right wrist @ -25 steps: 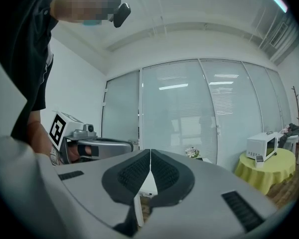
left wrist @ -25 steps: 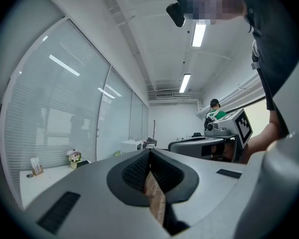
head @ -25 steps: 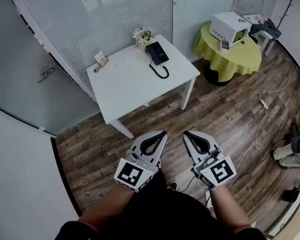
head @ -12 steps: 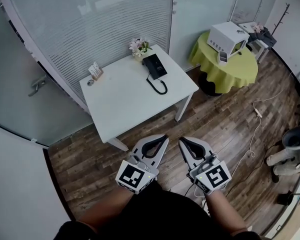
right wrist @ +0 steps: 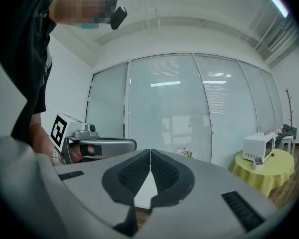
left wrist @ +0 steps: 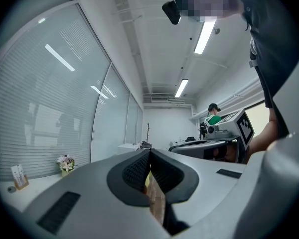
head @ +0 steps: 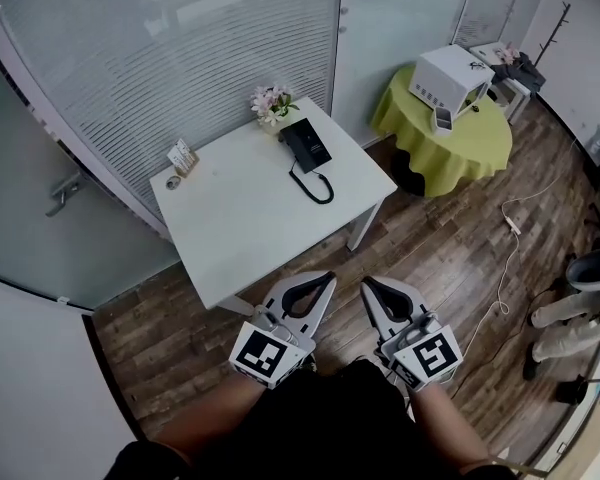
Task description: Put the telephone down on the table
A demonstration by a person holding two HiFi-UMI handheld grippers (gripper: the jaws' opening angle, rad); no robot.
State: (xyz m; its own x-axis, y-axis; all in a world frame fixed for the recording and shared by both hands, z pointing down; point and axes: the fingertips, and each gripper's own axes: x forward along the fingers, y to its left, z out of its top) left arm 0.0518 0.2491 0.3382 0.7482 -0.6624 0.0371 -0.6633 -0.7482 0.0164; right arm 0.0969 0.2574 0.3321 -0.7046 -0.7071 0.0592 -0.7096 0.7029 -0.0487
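Telephone [head: 306,144]: black, lying on the white table [head: 240,228], far right part of the top, its cord looped on the near side; apart from both grippers
Flowers [head: 268,103]: far edge of the table, just left of the telephone
Card stand [head: 183,155]: far left corner of the table
Left forearm [head: 205,420]: reaches forward from the near edge, bare, held low over the wooden floor [head: 450,238]
Left gripper [head: 327,278]: near the table's near edge, pointing toward it; jaws closed pad to pad, nothing between them
Right forearm [head: 458,430]: beside the left one, same forward reach
Right gripper [head: 370,283]: just right of the left gripper, not touching it; jaws closed together, empty
Round table [head: 450,143]: yellow-green cloth, far right, microwave [head: 445,73] on top
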